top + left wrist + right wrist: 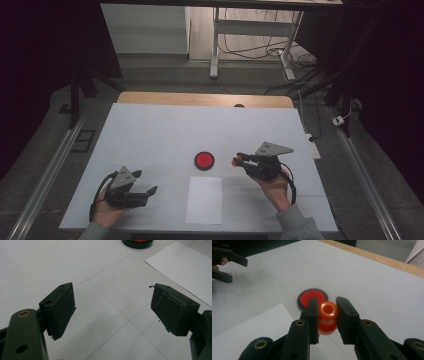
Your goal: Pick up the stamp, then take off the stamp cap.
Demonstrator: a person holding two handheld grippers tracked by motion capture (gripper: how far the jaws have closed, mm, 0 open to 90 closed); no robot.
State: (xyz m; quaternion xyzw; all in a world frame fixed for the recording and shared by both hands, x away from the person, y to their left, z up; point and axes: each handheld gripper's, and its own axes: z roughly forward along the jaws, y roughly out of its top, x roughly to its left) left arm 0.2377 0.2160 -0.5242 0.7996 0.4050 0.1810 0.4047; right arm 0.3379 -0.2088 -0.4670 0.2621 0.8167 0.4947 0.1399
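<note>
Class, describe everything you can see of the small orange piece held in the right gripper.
The orange piece is small, glossy and plastic-looking, shaped like a spool: a rounded top with a hole in its centre, a narrower waist, and a wider part below. It stands upright, clamped at the waist between the two black jaws of the right gripper, whose pads touch it on both sides. It is held just short of the red disc with the dark rim. Whether its base touches the table cannot be told.

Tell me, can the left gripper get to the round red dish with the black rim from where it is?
Probably yes. The left gripper is open and holds nothing, and only bare white table lies between it and the round red dish with the black rim.
</note>
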